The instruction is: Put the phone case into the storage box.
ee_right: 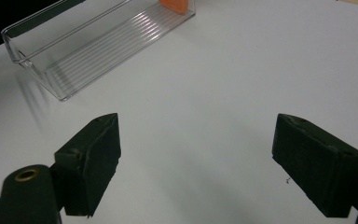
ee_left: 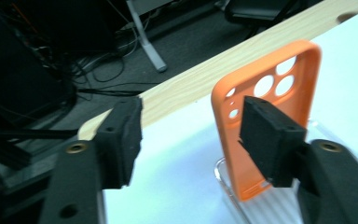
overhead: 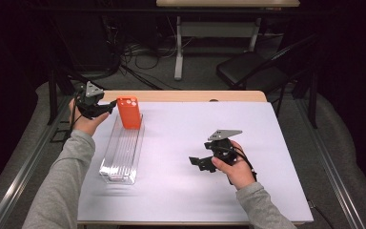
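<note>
— What's around you there?

— A dark room, cables on the floor behind, and a white desk (overhead: 195,157) with a wooden strip along its far edge. My left gripper (ee_left: 191,140) is at the far left corner; its jaws are parted and grip nothing.

— And the orange phone case (overhead: 129,112)?

— It stands upright at the far end of the clear tray (overhead: 121,155), near the desk's left edge. I judge it leans on the tray's end wall, so it holds itself.

— Your other hand?

— My right gripper (overhead: 205,162) rests open toward the near right, idle. From there the case's top is cut off, and whether the left pad brushes the case is hard to tell.
</note>
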`<state>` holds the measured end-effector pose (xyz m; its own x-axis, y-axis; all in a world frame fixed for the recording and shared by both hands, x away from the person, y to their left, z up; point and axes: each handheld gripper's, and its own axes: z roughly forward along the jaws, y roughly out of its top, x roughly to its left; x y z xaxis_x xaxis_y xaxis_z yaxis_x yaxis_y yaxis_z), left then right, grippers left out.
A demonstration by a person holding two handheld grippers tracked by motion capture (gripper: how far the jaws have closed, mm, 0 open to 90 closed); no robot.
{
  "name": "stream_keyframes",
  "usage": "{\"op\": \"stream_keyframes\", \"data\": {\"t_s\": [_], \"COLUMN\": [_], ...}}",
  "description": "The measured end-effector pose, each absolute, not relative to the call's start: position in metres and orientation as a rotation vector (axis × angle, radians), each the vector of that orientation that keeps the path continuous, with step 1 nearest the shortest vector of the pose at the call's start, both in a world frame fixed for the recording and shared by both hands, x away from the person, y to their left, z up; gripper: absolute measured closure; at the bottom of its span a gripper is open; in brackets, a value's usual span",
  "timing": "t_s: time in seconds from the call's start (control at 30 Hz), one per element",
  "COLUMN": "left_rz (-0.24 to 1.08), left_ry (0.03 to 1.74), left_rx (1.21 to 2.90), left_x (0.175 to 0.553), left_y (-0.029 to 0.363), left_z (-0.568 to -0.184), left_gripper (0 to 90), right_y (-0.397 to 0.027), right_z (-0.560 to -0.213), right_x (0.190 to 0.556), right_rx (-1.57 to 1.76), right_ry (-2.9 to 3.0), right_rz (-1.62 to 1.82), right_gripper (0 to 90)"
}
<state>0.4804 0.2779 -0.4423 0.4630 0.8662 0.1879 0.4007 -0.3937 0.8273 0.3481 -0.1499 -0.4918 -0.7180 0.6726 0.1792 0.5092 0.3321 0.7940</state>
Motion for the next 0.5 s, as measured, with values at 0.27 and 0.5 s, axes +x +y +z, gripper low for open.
{"op": "stream_keyframes", "data": {"t_s": [0.27, 0.5], "left_rz": [0.700, 0.621], "left_ry": [1.068, 1.046], "left_rx": [1.944, 1.945], "left_x": [0.475, 0.466], "left_y": [0.277, 0.275], "left_z": [-0.437, -0.430], "left_gripper": [29.3, 26.6], "right_y": [-0.153, -0.155], "right_z": [-0.489, -0.487], "right_x": [0.347, 0.347], "right_rx": [1.094, 1.097], "right_ry": [2.390, 2.366], "right_rz": [1.330, 1.316], "right_gripper": [14.2, 6.4]}}
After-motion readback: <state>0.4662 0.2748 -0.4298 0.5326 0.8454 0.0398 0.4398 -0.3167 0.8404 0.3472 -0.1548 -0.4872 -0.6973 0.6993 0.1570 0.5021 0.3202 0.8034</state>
